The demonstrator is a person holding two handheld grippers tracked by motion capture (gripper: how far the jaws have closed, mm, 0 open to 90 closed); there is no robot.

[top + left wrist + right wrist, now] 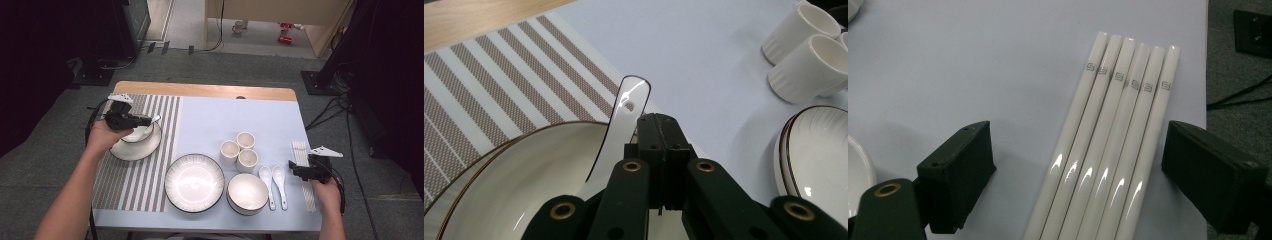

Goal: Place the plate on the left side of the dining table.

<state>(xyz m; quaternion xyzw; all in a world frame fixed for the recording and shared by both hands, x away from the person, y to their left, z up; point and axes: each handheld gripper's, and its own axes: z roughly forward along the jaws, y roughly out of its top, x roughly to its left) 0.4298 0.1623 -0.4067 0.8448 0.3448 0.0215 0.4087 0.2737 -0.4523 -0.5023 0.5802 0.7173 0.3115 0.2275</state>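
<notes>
Over the bowl (524, 185) — left claw (663, 150) closed beside spoon (624, 112), empty.

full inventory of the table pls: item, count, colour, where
spoon: 1, white, resting in the bowl at left, beside the shut jaws
bowl: 1, white, on a plate, left
plate under bowl: 1, white, dark rim, on placemat
placemat: 1, beige and white stripes, left
ribbed plate: 1, white, centre front
empty bowl: 1, white, front
cups: 3, white, centre
spare spoons: 2, white, right of empty bowl
chopsticks: 6, white, right edge
table: 1, pale blue top
left gripper: black, shut
right gripper: black, open
</notes>
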